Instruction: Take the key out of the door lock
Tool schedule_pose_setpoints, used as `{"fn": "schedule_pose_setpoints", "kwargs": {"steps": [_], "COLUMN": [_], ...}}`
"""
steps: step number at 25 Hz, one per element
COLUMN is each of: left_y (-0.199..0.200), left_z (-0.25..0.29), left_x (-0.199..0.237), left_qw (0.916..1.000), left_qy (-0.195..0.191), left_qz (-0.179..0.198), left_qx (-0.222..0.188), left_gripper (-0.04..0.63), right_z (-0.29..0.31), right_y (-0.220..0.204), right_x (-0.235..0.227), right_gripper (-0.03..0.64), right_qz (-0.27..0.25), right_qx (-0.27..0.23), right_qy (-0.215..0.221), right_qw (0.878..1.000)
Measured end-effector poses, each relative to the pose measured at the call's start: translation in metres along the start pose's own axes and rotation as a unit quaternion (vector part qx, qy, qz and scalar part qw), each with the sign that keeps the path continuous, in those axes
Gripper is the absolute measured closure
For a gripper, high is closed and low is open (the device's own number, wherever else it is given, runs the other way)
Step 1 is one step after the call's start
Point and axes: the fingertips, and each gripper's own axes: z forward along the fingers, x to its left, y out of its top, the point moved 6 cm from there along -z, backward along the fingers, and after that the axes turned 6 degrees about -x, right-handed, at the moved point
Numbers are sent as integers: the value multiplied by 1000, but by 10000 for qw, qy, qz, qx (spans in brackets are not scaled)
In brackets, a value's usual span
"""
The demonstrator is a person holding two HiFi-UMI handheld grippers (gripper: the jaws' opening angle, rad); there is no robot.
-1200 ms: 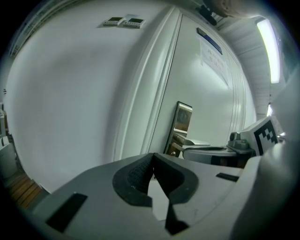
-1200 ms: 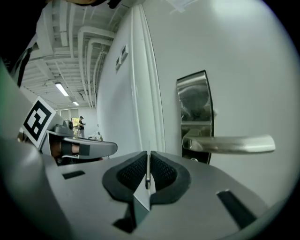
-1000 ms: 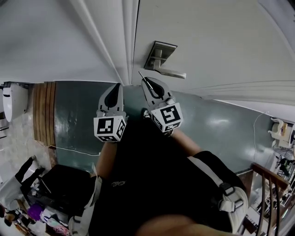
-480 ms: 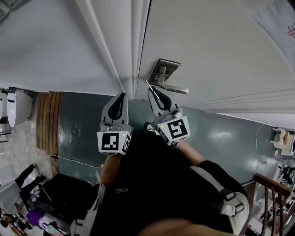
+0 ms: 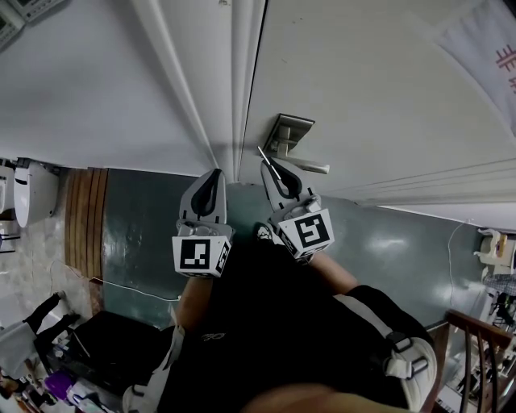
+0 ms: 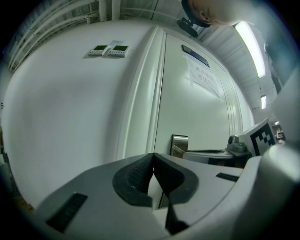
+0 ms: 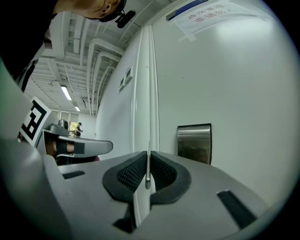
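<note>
My right gripper [image 5: 270, 165] is shut on a thin metal key [image 7: 148, 164], which sticks out edge-on past the pads [image 7: 133, 172]. In the head view the key [image 5: 265, 156] points up toward the steel lock plate [image 5: 288, 134] on the white door, just short of it and apart from it. The lever handle [image 5: 310, 166] runs right from the plate. The plate [image 7: 194, 142] stands right of the jaws in the right gripper view. My left gripper [image 5: 211, 174] hangs beside the right one, shut with nothing between its pads [image 6: 136, 172], in front of the door frame.
The white door frame [image 5: 242, 89] runs between wall and door. A paper notice [image 7: 206, 13] is stuck high on the door. Two wall panels [image 6: 108, 50] sit on the wall at left. Dark green floor [image 5: 137, 218], wooden slats [image 5: 81, 218], bags [image 5: 48, 355] and a wooden railing [image 5: 476, 347] lie below.
The view has shifted so the lock plate sits lower and nearer the grippers. The right gripper keeps the key pinched, its tip a little closer to the plate. The left gripper stays shut.
</note>
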Motion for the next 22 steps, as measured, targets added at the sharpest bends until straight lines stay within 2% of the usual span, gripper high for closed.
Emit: {"fn": "schedule_pose_setpoints", "kwargs": {"steps": [22], "left_y": [7], "left_z": [-2], "left_x": [-4], "left_qw": [10000], "left_qy": [14], "left_qz": [70], "left_qx": [-52], "left_gripper": [572], "right_z": [-7], "right_y": [3], "right_x": [-10], "right_gripper": [586], "right_qz": [1], "right_qx": [-141], "right_qy": [-189], "right_qw": [9997]}}
